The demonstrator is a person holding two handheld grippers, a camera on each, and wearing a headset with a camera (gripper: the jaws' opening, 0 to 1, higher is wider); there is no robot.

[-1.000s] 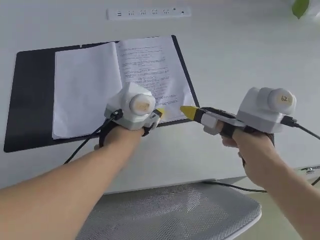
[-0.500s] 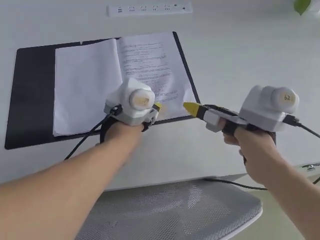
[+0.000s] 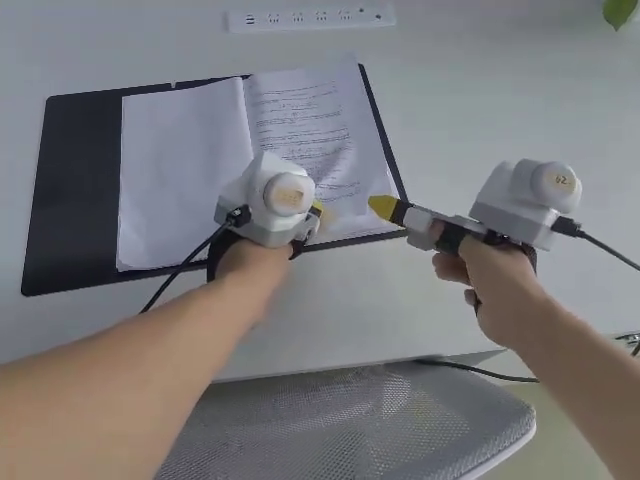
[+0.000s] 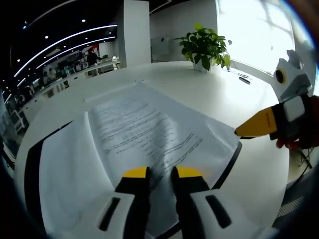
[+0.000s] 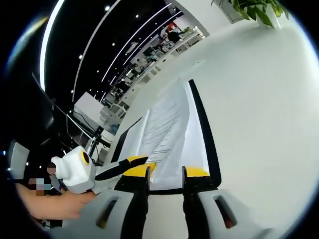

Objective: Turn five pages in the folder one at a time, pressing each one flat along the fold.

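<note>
Firstly, black open folder [image 3: 70, 190]: lay flat on white desk [image 3: 480, 110].
Printed white paper page [image 3: 310, 130]: judged thin, floppy, easily creased; best pinched at free lower corner.
Left tongs [image 4: 160, 174]: narrowly parted, empty, above page.
Right tongs [image 5: 167, 174]: parted beside that corner.

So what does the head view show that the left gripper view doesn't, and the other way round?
The head view adds the power strip, the mesh chair and the person's forearms. The left gripper view adds a potted plant and the office behind. Both share the open folder, its printed page and the right gripper.
</note>
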